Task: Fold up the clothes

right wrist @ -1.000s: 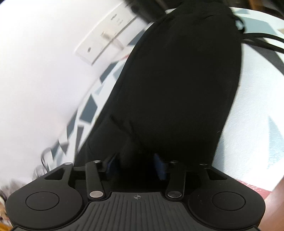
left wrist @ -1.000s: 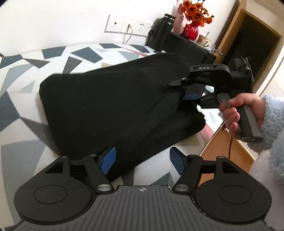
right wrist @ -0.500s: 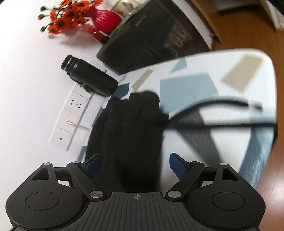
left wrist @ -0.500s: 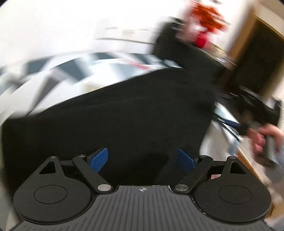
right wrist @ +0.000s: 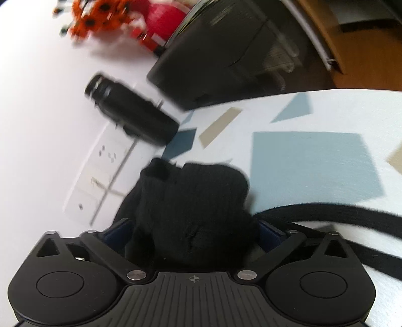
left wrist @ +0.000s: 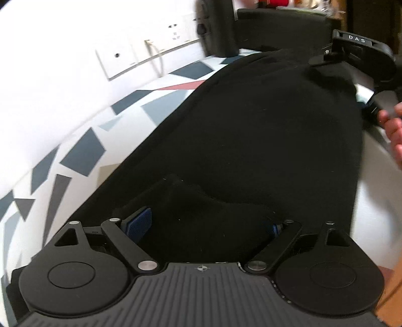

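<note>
A black garment lies folded on a white cloth with grey and blue shapes. My left gripper is wide open, with the garment's near end bunched between its blue pads. My right gripper is also wide open, with the garment's other end bunched between its fingers. The right gripper's body shows at the far end of the garment in the left wrist view. A black drawstring trails off to the right on the cloth.
A black bottle and wall sockets stand at the back by the white wall. A black case and a red vase with orange flowers are beyond. The table edge and wooden floor lie to the right.
Both grippers moved in over the two ends of the garment. The right gripper opened from its earlier grip. Cloth now fills both open jaws.
</note>
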A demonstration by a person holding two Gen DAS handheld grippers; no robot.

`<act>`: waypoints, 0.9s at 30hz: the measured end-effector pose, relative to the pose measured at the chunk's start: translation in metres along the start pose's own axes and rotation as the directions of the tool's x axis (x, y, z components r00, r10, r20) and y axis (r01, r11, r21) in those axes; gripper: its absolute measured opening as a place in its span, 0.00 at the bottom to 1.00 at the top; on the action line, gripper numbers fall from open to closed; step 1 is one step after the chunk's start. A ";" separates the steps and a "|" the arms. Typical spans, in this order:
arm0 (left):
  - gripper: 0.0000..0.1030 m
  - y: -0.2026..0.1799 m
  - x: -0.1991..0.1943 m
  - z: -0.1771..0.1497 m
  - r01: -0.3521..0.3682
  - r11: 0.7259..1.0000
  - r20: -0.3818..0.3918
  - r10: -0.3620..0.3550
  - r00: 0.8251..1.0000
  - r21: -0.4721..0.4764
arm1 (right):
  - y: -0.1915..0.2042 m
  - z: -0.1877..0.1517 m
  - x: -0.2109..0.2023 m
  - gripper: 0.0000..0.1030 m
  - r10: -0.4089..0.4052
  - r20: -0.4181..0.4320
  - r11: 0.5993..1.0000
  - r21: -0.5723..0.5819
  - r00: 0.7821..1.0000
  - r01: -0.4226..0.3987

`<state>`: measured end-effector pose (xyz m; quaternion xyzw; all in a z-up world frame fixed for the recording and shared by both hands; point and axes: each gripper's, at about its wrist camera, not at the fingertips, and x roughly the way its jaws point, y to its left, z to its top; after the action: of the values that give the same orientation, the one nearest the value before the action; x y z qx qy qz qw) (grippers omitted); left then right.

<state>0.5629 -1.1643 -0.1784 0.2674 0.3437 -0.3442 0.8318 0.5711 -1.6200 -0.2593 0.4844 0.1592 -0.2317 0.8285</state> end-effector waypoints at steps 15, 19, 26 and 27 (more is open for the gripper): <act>0.95 0.018 0.032 0.032 0.049 0.994 -0.036 -0.053 0.998 -0.100 | -0.035 0.017 -0.025 0.66 0.011 -0.019 0.990 0.142 1.000 -0.008; 0.95 0.041 0.009 0.029 0.194 0.958 0.001 -0.198 0.980 -0.210 | -0.035 0.023 -0.014 0.65 0.026 0.019 0.988 0.153 0.999 -0.028; 0.95 0.107 -0.033 -0.010 0.215 0.876 0.048 -0.215 0.975 -0.431 | -0.023 0.023 -0.014 0.30 0.043 0.046 0.990 0.130 0.998 -0.048; 0.95 0.117 -0.038 -0.017 0.195 0.864 0.052 -0.193 0.980 -0.465 | -0.017 0.023 -0.018 0.29 0.050 0.055 0.992 0.111 0.997 -0.056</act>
<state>0.6246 -1.0653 -0.1356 0.0224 0.4398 -0.3334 0.8336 0.5477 -1.6434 -0.2515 0.5281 0.1115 -0.2307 0.8096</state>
